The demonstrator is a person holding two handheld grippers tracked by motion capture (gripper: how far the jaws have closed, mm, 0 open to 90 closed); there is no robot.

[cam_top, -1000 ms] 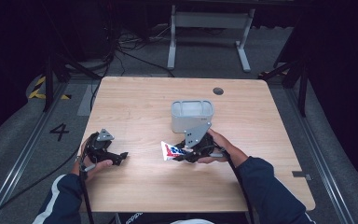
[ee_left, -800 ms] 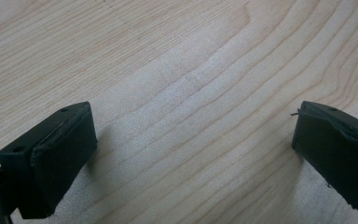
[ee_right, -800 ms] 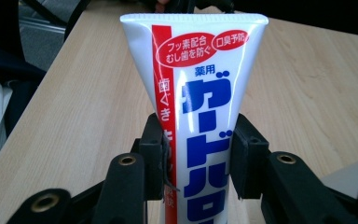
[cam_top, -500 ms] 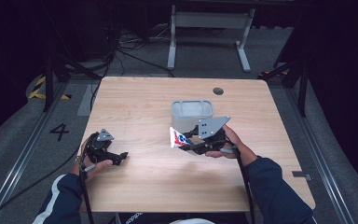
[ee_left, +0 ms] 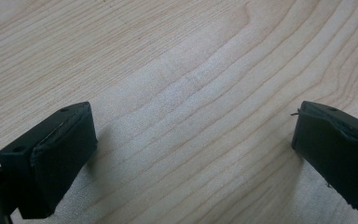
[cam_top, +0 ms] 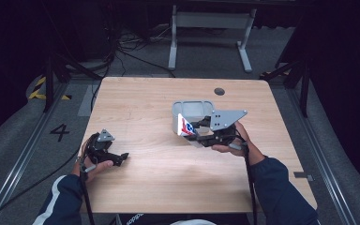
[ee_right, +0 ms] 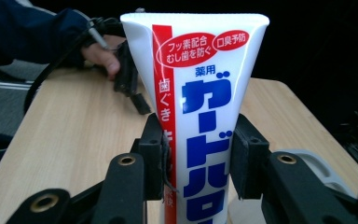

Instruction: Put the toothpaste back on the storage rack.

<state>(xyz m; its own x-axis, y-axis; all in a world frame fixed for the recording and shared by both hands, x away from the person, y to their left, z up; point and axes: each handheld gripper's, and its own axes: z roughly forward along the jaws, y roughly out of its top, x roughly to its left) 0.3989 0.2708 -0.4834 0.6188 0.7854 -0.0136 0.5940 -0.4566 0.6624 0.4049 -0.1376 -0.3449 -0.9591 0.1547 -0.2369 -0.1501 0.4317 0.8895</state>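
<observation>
Right tongs [ee_right: 196,154] are clenched on a toothpaste tube [ee_right: 200,107], 1 black pad pressed to each side of it. In the right gripper view the tube stands upright w/ its flat crimped end at top. Tube is white w/ a red stripe down its left side & big blue Japanese lettering down the front. Readable writing: 2 red ovals near the top, "フッ素配合 むし歯を防ぐ" & "口臭予防"; under them small blue "薬用"; then large blue katakana "ガードハロ", cut off at the bottom edge. White characters on the red stripe start "歯ぐき"; the rest sits behind the pad.

In the high view the tube [cam_top: 185,125] is off the tabletop [cam_top: 145,98], held at the near-left corner of a grey tray [cam_top: 194,107] that sits right of the tabletop's centre. Can't tell if tube touches the tray's wall. Right hand [cam_top: 229,140] grips the tool just right of the tube, grey 3-cornered plate [cam_top: 226,118] on top.

Left tongs [ee_left: 193,154] are released: the 2 black pads stand wide apart over bare wood grain. In the high view the left hand [cam_top: 93,161] holds its gripper low at the tabletop's near-left part, well apart from the tube. A white "4" [cam_top: 59,131] is marked on the floor left of the tabletop.
</observation>
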